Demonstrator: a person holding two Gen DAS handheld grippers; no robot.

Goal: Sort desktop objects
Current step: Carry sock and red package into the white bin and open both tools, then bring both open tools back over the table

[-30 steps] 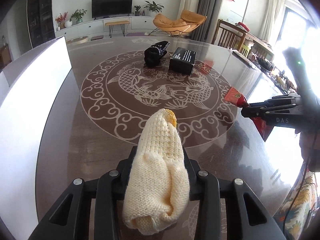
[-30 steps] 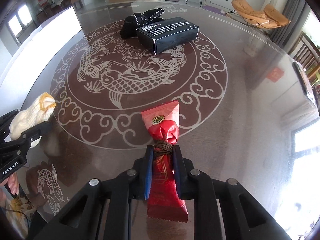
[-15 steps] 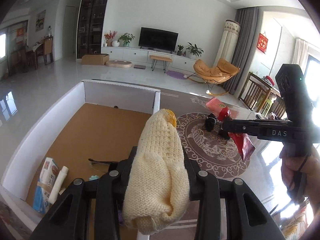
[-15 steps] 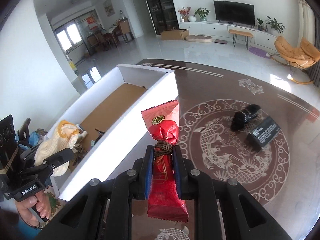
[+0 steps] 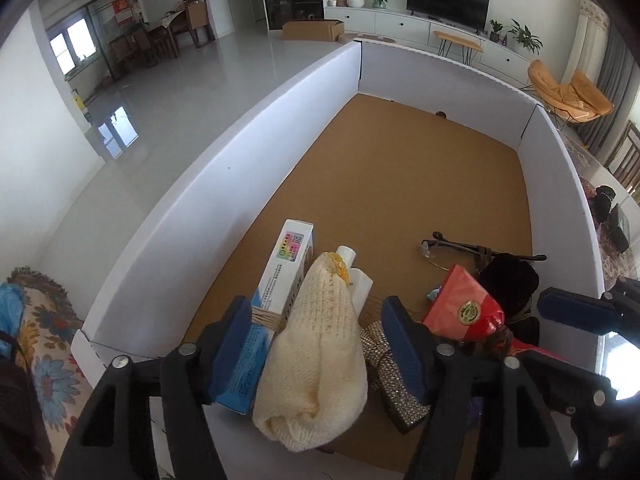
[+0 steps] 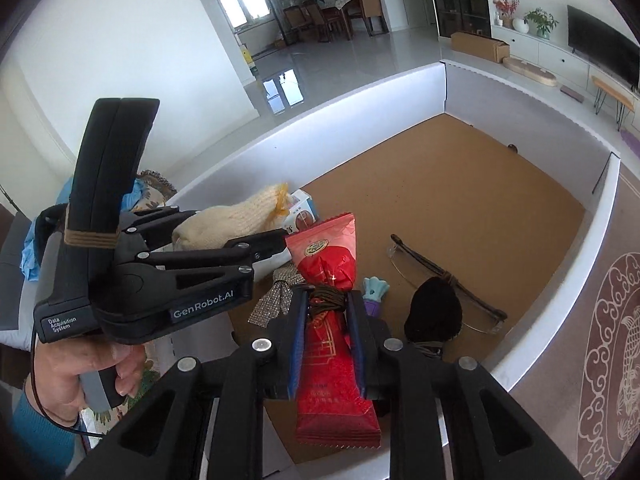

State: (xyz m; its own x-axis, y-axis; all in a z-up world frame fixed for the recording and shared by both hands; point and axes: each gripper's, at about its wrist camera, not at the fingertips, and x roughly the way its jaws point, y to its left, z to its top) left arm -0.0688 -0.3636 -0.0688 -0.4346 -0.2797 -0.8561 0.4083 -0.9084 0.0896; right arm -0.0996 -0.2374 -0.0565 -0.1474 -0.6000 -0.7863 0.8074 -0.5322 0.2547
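A white-walled box [image 5: 240, 152] with a brown cardboard floor lies below both grippers. My left gripper [image 5: 318, 340] hangs over its near end with its jaws opening. A cream knitted pouch [image 5: 316, 356] sits loose between the wide-apart blue pads [image 5: 234, 340]. The right wrist view shows that same left gripper [image 6: 240, 224] around the knitted pouch [image 6: 232, 220]. My right gripper [image 6: 328, 344] is just right of it, jaws starting to open, pads still against a red snack packet [image 6: 332, 364] tied with brown string. From the left wrist view, the red packet [image 5: 460, 312] hangs in the right gripper [image 5: 528, 332].
On the box floor lie a blue-white carton [image 5: 280, 280], a white tube [image 5: 360, 276], spectacles [image 6: 440, 276], a black pouch [image 6: 434, 312] and a rhinestone strip [image 6: 276, 300]. The patterned table [image 6: 612, 340] runs along the box's right wall. A hand [image 6: 80, 368] holds the left gripper.
Both grippers swung from above the patterned table to over the box's near end. The left jaws spread wide off the knitted pouch. The right jaws widened slightly around the red packet.
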